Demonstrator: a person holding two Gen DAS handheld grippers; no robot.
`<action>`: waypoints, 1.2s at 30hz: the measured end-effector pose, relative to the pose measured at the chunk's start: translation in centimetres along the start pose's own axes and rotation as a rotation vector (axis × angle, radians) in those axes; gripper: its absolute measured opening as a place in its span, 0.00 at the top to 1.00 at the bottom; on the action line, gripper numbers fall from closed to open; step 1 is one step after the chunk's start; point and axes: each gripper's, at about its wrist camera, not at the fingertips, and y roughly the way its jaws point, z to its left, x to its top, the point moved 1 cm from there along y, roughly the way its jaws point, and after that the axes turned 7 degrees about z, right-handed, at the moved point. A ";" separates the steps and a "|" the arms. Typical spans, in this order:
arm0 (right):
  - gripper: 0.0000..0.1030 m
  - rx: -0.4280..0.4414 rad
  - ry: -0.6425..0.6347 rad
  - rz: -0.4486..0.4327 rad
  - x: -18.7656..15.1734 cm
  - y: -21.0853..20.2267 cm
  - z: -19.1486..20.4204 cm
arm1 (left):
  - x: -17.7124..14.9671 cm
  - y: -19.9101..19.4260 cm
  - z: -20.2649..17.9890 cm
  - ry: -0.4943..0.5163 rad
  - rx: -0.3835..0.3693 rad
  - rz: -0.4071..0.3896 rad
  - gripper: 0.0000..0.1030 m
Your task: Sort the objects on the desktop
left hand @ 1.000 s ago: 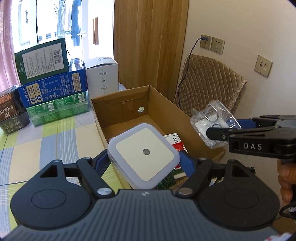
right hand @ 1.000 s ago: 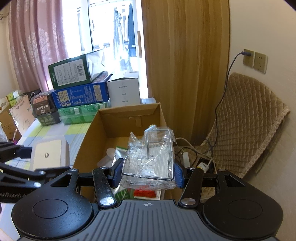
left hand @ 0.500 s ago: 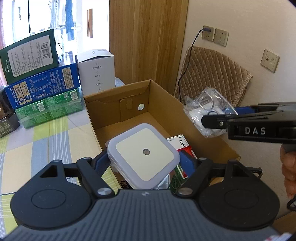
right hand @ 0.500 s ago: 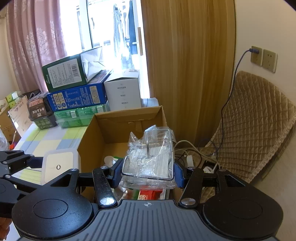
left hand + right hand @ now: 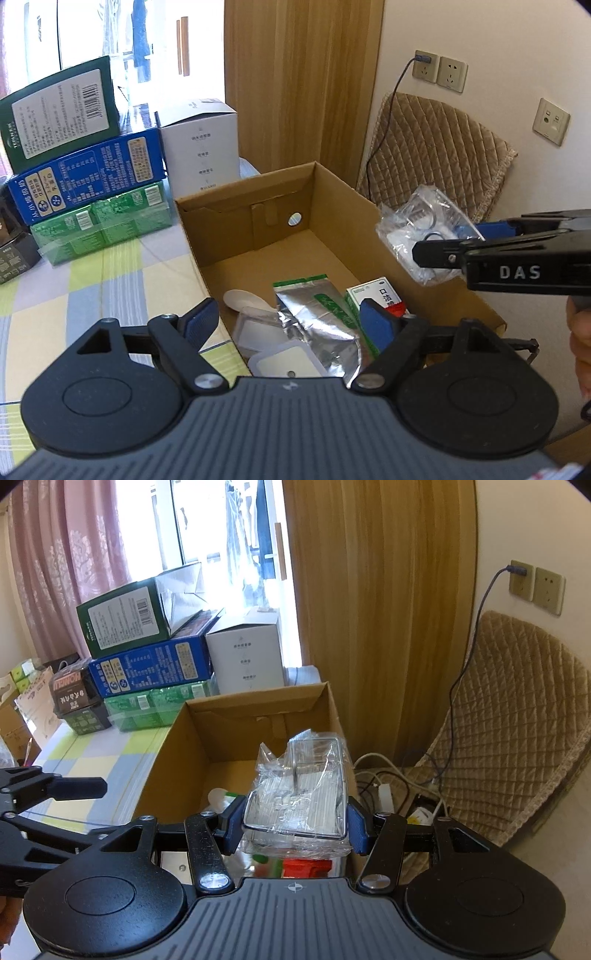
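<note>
Mid-sort over the cardboard box (image 5: 369,221): left gripper (image 5: 291,319) with jaws opening and nothing between them, the white square night light (image 5: 288,363) lying loose in the box below beside a foil pouch (image 5: 317,317); right gripper (image 5: 295,823) clamped on the clear plastic packet (image 5: 303,786), held above the box's right wall. Next, probably, easing the packet over the box's floor before letting go. Hard to make out: the packet's contents through crinkled wrap, and the near box corner behind the gripper bodies.
</note>
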 end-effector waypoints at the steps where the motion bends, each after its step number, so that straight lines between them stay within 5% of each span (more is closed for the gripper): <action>1: 0.50 0.005 0.000 0.005 0.1 0.2 0.1 | -0.1 -0.1 0.2 -0.005 0.001 -0.002 0.22; 13: 0.49 0.055 0.000 0.006 2.4 3.2 1.5 | -0.7 -1.5 1.9 -0.036 0.021 -0.019 0.20; 17: 0.29 0.055 0.012 -0.030 3.0 2.9 1.4 | -1.0 -1.7 2.4 -0.054 0.025 -0.021 0.18; 28: 0.09 0.042 0.122 -0.012 -2.4 -1.6 -0.3 | -4.4 -4.3 2.1 -0.128 0.043 -0.059 0.02; 36: 0.02 0.040 0.143 0.014 -6.9 -7.4 0.1 | -7.8 -7.8 0.7 -0.198 0.069 -0.063 0.01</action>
